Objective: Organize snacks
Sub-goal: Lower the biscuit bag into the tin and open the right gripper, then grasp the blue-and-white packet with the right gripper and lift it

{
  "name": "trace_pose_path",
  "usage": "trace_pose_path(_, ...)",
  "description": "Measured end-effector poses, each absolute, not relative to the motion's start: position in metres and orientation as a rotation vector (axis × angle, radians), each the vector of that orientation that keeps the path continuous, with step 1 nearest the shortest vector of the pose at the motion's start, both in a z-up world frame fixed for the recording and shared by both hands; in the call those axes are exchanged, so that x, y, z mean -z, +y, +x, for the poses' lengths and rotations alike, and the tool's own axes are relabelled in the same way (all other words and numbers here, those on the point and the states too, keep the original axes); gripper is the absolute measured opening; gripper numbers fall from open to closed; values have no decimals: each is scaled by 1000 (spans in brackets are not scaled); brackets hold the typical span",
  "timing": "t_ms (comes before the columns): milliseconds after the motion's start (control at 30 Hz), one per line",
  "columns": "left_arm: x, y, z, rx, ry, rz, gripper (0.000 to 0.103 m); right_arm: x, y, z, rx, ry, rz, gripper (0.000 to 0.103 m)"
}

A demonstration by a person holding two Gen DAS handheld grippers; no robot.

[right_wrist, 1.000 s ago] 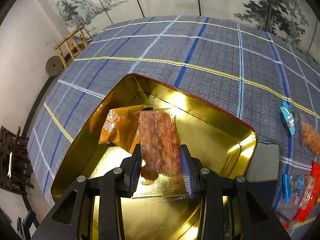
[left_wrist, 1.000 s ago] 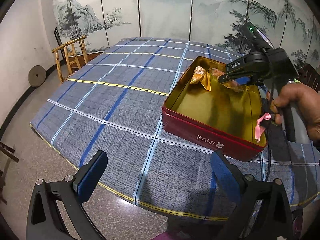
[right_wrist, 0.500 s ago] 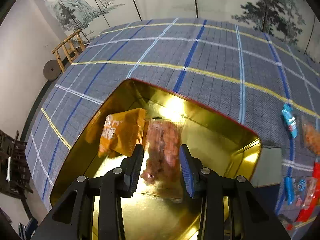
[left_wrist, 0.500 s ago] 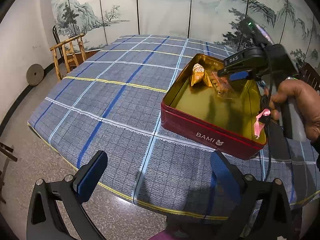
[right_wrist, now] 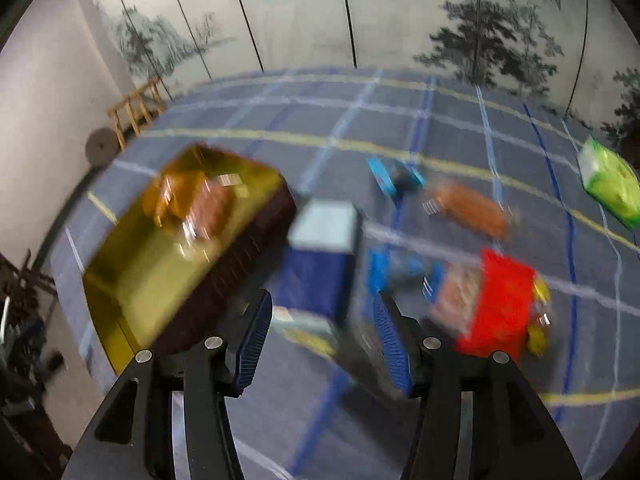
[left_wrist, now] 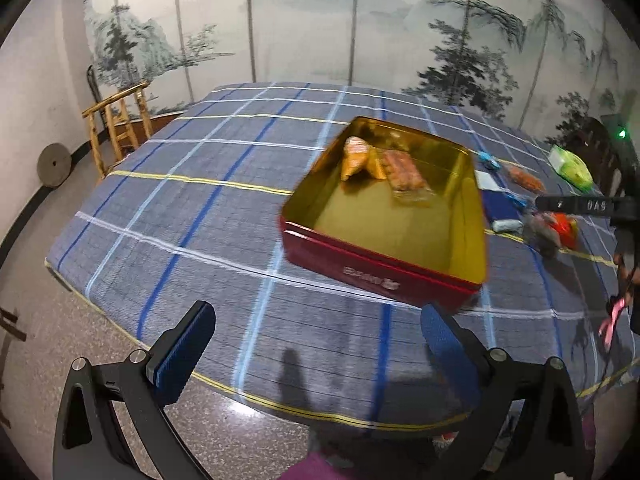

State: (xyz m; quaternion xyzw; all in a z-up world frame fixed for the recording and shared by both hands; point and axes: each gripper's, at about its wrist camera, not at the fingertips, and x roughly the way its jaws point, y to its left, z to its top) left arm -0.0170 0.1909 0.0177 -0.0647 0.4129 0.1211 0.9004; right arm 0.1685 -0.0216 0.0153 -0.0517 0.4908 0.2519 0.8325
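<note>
Right gripper (right_wrist: pixel 322 340): just spread, empty, clear of tin (right_wrist: pixel 176 240) with released cracker packet (right_wrist: pixel 208 204); loose snacks (right_wrist: pixel 496 300) ahead.

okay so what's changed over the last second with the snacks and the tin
The right gripper let go of the clear pack of reddish snacks; its jaws have just been opening and now hold nothing. It swung out of the tin toward the loose snacks beside it. The pack now lies in the tin next to the orange packet. The left gripper is as before: open, empty, near the table edge.
</note>
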Motion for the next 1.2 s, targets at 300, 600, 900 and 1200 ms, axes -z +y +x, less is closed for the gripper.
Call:
trace_pose_path(300, -20, 164, -12, -225, 871, -58, 101, 2, 6, 173, -610, 1042, -174, 54)
trace_pose_path(600, -13, 165, -6, -228, 897, -54, 102, 37, 27, 212, -557, 1121, -184, 61)
trace_pose_path(900, -12, 164, -5, -231, 909, -54, 102, 41, 47, 216, -500, 1122, -307, 53)
trace_pose_path(1200, -32, 144, -12, -170, 849, 4, 102, -29, -53, 187, -570, 1036, 93, 53)
